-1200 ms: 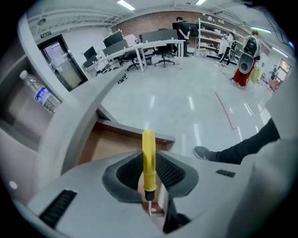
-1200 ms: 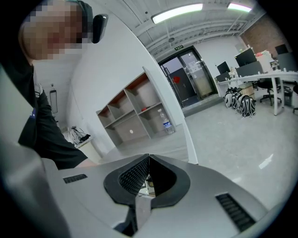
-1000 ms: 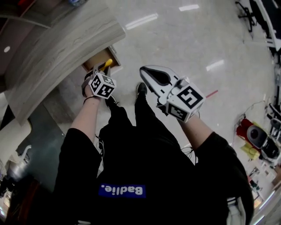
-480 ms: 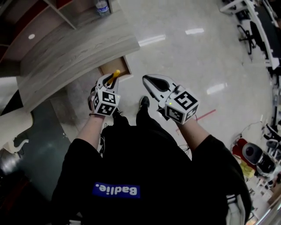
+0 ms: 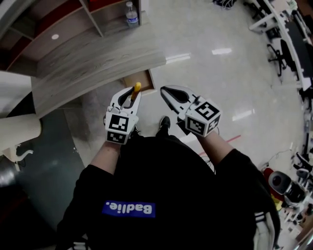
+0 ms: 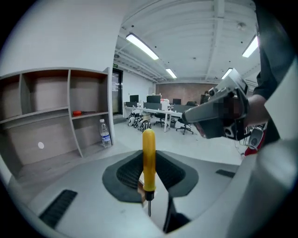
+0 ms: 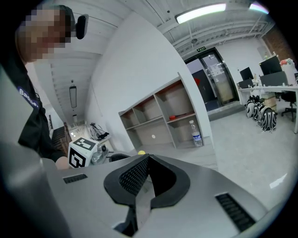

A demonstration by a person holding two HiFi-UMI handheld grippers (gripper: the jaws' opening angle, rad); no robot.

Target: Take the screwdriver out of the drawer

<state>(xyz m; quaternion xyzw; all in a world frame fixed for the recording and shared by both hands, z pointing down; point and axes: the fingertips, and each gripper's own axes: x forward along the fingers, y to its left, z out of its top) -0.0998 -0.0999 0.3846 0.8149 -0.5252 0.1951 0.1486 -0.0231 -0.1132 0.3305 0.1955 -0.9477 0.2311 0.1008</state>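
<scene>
Glossy pale stone floor (image 5: 220, 73) spreads through an open office. A long grey wood-grain counter (image 5: 98, 56) curves along one side, with a grey open-shelf unit (image 5: 73, 19) beyond it. A person in a black top (image 5: 161, 185) stands beside the counter with both arms held forward. Under the counter's edge a small wooden drawer (image 5: 142, 79) stands pulled open. The right gripper (image 5: 165, 90), white with dark pads, is held out next to the left one; its jaws meet at the tips with nothing between them. The left gripper (image 5: 131, 96) is raised above the open drawer. A clear plastic water bottle (image 5: 131, 14) stands in a lower compartment of the shelves. Smallest is the yellow-handled screwdriver (image 5: 136, 89), out of the drawer and up in the air. The left gripper's jaws are clamped on it near the base of the handle. The handle sticks out past the pads, and the thin metal shaft points back between the jaws.
</scene>
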